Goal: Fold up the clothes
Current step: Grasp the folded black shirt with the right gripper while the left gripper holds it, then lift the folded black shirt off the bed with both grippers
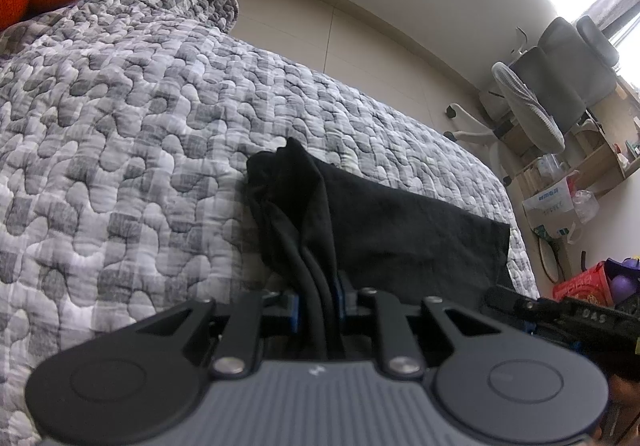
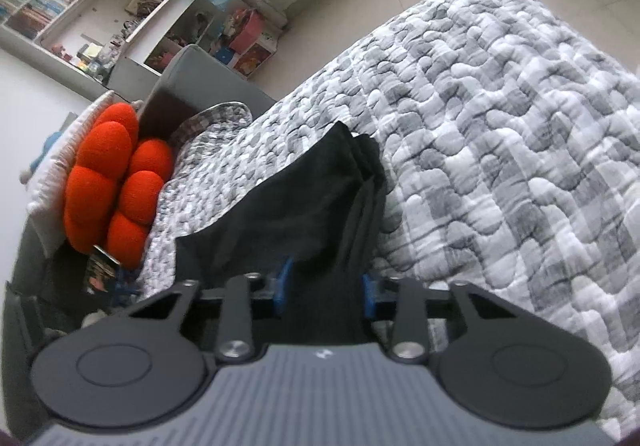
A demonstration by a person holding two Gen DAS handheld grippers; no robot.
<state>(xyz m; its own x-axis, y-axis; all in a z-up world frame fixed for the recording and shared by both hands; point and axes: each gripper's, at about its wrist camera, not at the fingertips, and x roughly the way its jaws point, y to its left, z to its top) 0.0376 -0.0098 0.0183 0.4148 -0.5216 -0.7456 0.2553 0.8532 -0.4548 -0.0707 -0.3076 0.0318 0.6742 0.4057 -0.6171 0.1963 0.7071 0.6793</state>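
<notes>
Left gripper pinches black garment (bunched); right gripper likewise.

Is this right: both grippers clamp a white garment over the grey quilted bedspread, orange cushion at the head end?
Not quite: the garment is black, not white; both wrist views show it. The rest holds: the left gripper and the right gripper each have its folds between their blue pads, over the grey quilted bedspread, with the orange cushion at the head end.

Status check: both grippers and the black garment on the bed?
Left gripper shut on black garment. Right gripper has it between its pads too, clamped. Garment bunched on grey quilt. Nothing in the way.
</notes>
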